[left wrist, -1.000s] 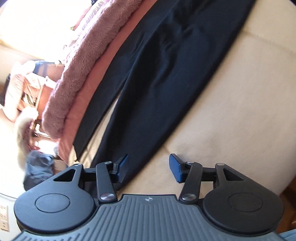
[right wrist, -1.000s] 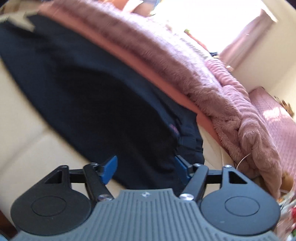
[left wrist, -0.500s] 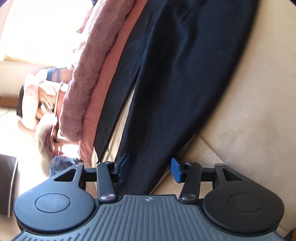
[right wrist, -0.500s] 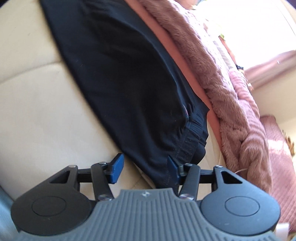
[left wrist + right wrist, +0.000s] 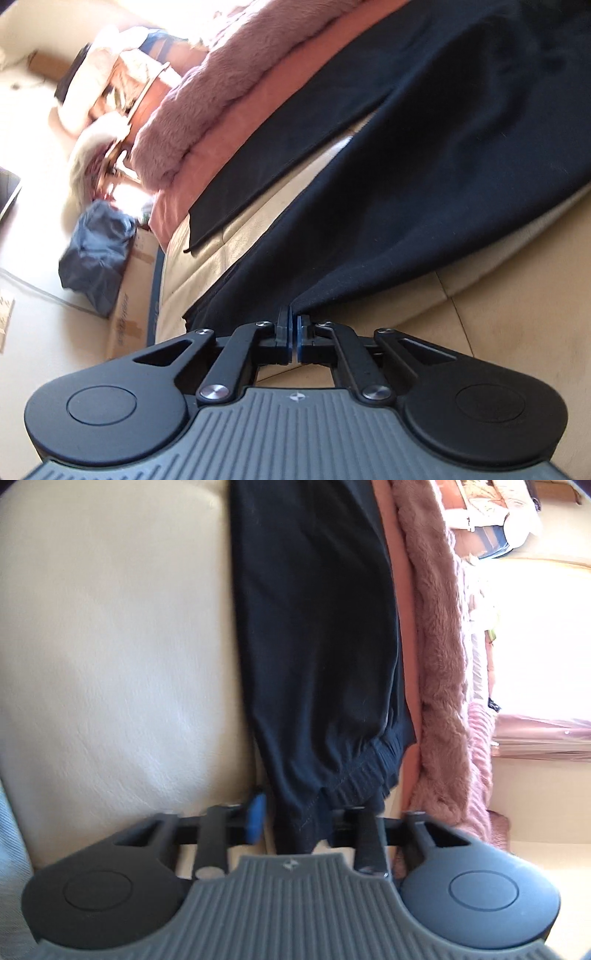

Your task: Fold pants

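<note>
1. Lying across the cream sofa cushion (image 5: pixel 110 646), beside a pink fuzzy blanket (image 5: pixel 207 107): black pants (image 5: pixel 424 177).
2. Pinching the near leg's hem between fully closed pads: left claw (image 5: pixel 294 332).
3. Straddling the waistband (image 5: pixel 354 775), partly spread and not yet clamping: right claw (image 5: pixel 295 821).
4. Risking slippage: lifting before clamping the waistband, likely dragging and bunching the fabric.

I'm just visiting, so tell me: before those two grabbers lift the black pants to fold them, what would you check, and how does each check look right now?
1. Left gripper shut on the pants leg hem: ok.
2. Right gripper closed on the waistband: not ok, jaws apart with cloth between.
3. Other leg lying flat: ok.
4. Pink fluffy blanket apart from the pants: ok.
5. Cream couch beyond the pants free for folding: cannot tell.
</note>
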### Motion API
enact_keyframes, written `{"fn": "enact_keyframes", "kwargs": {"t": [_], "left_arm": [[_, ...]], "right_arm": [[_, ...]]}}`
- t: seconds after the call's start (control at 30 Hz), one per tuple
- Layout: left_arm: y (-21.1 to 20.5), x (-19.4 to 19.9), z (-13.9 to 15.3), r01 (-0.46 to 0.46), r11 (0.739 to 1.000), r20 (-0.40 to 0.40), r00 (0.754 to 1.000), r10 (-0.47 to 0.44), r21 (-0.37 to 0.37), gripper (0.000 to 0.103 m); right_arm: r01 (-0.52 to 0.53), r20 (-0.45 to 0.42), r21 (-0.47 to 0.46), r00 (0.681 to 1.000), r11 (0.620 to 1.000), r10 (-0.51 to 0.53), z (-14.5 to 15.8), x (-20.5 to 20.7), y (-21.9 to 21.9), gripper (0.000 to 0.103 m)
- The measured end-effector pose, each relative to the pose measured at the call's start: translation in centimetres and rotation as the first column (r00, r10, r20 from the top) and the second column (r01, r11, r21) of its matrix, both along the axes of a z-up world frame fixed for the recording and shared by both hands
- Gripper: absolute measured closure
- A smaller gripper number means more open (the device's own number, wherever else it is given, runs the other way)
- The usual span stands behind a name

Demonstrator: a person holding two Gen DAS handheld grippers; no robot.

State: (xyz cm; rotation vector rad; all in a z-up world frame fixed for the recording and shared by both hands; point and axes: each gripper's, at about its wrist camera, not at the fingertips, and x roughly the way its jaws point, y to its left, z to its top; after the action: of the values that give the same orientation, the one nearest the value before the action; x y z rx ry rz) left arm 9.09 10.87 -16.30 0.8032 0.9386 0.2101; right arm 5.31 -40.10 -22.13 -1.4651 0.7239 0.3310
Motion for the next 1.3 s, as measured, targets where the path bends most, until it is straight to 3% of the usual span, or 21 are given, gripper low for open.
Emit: {"fn": "enact_keyframes", "kwargs": {"t": [0.17,0.33,0.67,0.9,1.03,1.3], "left_arm": [[-0.2,-0.3,1.9,-0.041,0.997,0.066,0.997,0.046,-0.066,0.102],[0.1,-0.7,4.5,-0.050,0.989,0.116,0.991,0.066,-0.137,0.102],[-0.8,-3.5,9.2,-0.001,0.978,0.196,0.980,0.043,-0.208,0.102],[-0.8,3.2,12.2,-0.008,0.972,0.231,0.971,0.064,-0.236,0.102],[0.1,8.8,13.2,-0.054,0.964,0.204,0.973,0.110,-0.262,0.102],[0.7,19.2,11.9,-0.094,0.969,0.126,0.984,0.125,-0.228,0.102]], "right_arm": [[0.070,0.017,0.050,0.997,0.996,-0.071,0.6,0.4,0.0,0.103],[0.155,0.061,0.139,0.984,0.978,-0.164,3.1,-0.6,-0.3,0.103],[0.253,0.082,0.217,0.958,0.943,-0.276,6.3,-4.4,-2.3,0.103],[0.310,0.134,0.370,0.915,0.876,-0.380,10.3,0.8,-2.9,0.103],[0.323,0.144,0.433,0.897,0.842,-0.418,12.7,5.9,-3.2,0.103],[0.332,0.094,0.416,0.910,0.847,-0.403,12.5,18.2,-3.8,0.103]]}}
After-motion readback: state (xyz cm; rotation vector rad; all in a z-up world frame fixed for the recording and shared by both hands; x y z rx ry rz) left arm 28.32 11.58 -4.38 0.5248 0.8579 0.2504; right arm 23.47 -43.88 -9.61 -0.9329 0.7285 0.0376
